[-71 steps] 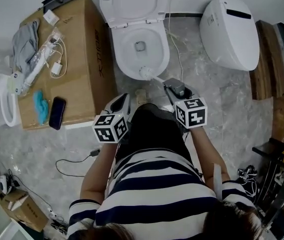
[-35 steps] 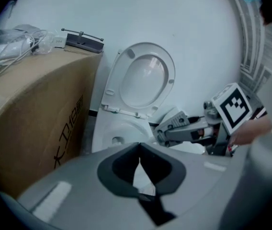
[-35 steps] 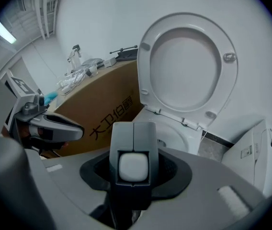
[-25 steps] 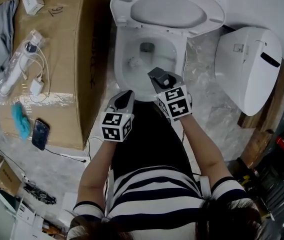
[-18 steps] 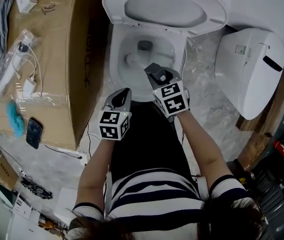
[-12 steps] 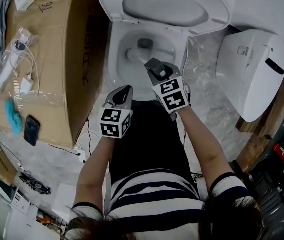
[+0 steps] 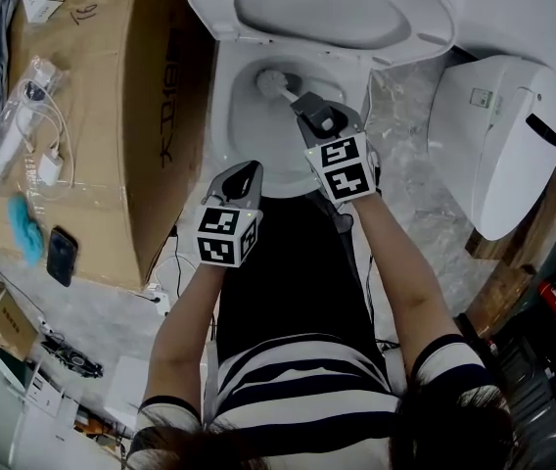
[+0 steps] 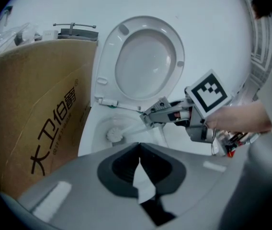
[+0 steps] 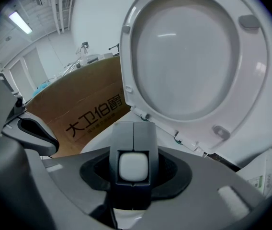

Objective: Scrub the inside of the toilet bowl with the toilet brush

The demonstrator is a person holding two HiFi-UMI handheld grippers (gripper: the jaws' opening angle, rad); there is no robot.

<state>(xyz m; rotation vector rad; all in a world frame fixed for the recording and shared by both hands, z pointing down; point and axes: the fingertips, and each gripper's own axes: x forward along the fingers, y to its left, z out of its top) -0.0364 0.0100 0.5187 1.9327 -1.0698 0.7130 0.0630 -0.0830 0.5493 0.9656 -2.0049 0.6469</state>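
scrubbing looks under way: the right gripper (image 7: 307,106) is clenched on the toilet brush (image 7: 271,82) handle, its bristle head inside the toilet bowl (image 7: 221,125) at the back-left wall, the other walls probably still left, while the left gripper (image 7: 243,176) hangs closed, empty, near the front rim.

Print on the cardboard box (image 8: 30,128)
4 dark Chinese characters, 大卫伯爵, run along its brown side wall; every other label in view is too small to read.
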